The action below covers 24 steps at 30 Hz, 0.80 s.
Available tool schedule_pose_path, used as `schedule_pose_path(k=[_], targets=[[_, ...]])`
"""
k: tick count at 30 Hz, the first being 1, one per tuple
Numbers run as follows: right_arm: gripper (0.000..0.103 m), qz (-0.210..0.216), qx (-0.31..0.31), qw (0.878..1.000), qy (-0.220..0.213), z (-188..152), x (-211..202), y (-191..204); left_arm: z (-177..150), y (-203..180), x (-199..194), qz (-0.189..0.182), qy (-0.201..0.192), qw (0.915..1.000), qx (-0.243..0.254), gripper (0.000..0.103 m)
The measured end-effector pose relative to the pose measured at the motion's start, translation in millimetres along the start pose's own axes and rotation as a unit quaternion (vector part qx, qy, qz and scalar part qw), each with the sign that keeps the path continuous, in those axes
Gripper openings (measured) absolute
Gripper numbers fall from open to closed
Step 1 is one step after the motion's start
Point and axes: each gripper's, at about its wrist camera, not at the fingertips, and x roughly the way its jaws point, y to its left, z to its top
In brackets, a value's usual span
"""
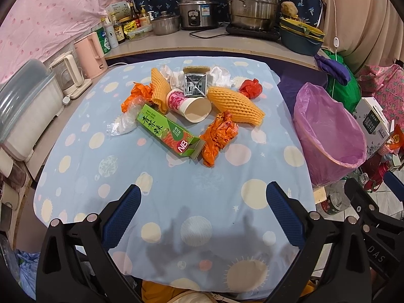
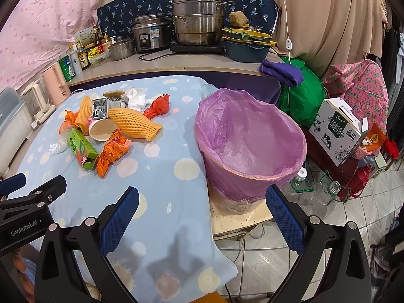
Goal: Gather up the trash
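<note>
Both grippers, left (image 1: 203, 198) and right (image 2: 202, 199), hang spread and empty. Trash (image 1: 192, 106) lies piled mid-table; the bin (image 2: 252, 149) beside looks empty. Collecting hasn't begun: reach for the nearest piece, probably.

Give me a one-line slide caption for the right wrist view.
Open right gripper hovers between a trash-strewn table and the empty purple-lined bin.

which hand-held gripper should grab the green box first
Left, probably. The left hand-held gripper hangs open facing the green box almost straight ahead, while the right hand-held gripper points toward the purple-lined bin, box off to its left.
</note>
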Motion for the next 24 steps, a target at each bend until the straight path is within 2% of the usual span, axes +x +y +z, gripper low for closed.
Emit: schedule_pose_path(k=[24], targets=[[0.096, 0.002, 0.001, 1.000, 0.001, -0.9, -0.6, -0.2, 1.6, 1.6, -1.3, -0.001, -0.001, 1.0000, 0.000, 0.094]])
